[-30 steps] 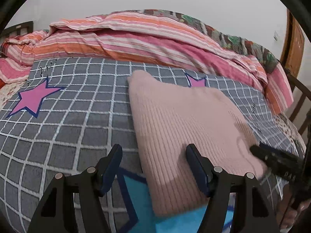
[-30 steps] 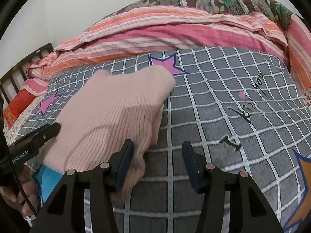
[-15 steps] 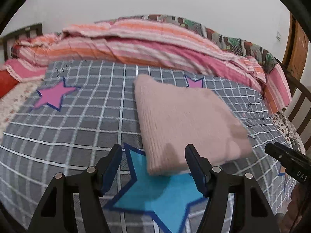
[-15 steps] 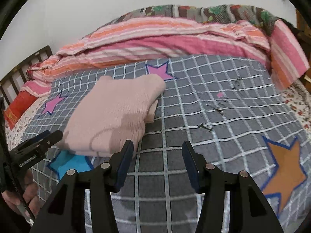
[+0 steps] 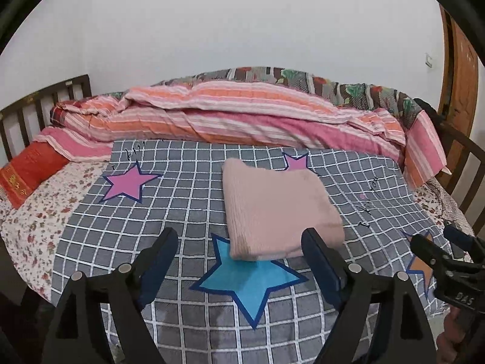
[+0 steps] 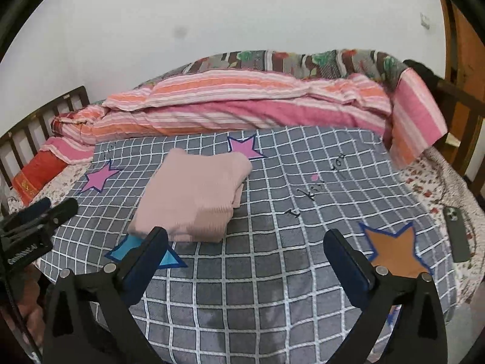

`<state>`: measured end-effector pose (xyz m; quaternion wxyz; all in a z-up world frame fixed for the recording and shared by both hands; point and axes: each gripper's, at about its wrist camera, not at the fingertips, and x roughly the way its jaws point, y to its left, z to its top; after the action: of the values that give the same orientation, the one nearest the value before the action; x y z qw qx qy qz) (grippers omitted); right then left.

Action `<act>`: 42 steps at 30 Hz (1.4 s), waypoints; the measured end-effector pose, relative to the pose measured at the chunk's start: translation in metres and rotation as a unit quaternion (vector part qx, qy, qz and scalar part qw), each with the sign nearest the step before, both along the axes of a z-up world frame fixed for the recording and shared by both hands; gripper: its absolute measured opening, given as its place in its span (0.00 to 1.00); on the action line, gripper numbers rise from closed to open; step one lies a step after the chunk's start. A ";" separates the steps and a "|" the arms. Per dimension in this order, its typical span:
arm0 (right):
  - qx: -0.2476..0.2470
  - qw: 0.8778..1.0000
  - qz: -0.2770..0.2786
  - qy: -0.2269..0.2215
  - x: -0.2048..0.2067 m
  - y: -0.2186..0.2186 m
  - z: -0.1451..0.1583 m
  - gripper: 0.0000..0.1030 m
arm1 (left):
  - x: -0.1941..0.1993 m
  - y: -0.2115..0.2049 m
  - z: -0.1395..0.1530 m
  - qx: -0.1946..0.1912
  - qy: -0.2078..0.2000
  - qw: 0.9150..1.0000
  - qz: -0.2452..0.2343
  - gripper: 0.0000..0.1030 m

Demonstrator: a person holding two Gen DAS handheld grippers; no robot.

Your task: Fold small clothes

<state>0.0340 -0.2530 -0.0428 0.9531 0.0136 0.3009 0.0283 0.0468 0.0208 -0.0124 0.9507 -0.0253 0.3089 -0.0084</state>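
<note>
A pink ribbed knit garment [image 5: 275, 209] lies folded into a neat rectangle on the grey checked blanket [image 5: 182, 200]; it also shows in the right wrist view [image 6: 194, 200]. My left gripper [image 5: 239, 251] is open and empty, held back above the blanket just short of the garment's near edge. My right gripper [image 6: 245, 248] is open and empty, held back to the right of the garment. Each gripper shows in the other's view: the right one [image 5: 448, 254] and the left one [image 6: 39, 218].
A striped pink and orange quilt [image 5: 242, 118] is bunched along the back of the bed. A red pillow [image 5: 30, 166] lies at far left. A phone [image 6: 457, 233] lies near the right edge of the bed. A wooden bed frame [image 5: 39, 103] stands at left.
Both grippers have pulled back and up from the folded garment, which now lies further off. The right gripper's jaws have opened wider.
</note>
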 end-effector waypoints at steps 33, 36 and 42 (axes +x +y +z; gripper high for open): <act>0.003 1.000 -0.013 -0.007 -0.027 -0.015 0.006 0.98 | -0.028 -0.012 0.016 0.013 -0.013 1.000 -0.001 0.81; 0.003 1.000 -0.014 -0.008 -0.029 -0.013 0.006 0.98 | -0.028 -0.011 0.016 0.011 -0.012 1.000 0.001 0.81; 0.000 1.000 -0.015 -0.010 -0.029 -0.011 0.008 0.98 | -0.028 -0.009 0.015 0.009 -0.010 1.000 0.006 0.81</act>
<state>0.0047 -0.2639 -0.0350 0.9563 0.0183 0.2915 0.0138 0.0186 0.0123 0.0021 0.9540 -0.0185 0.2993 -0.0006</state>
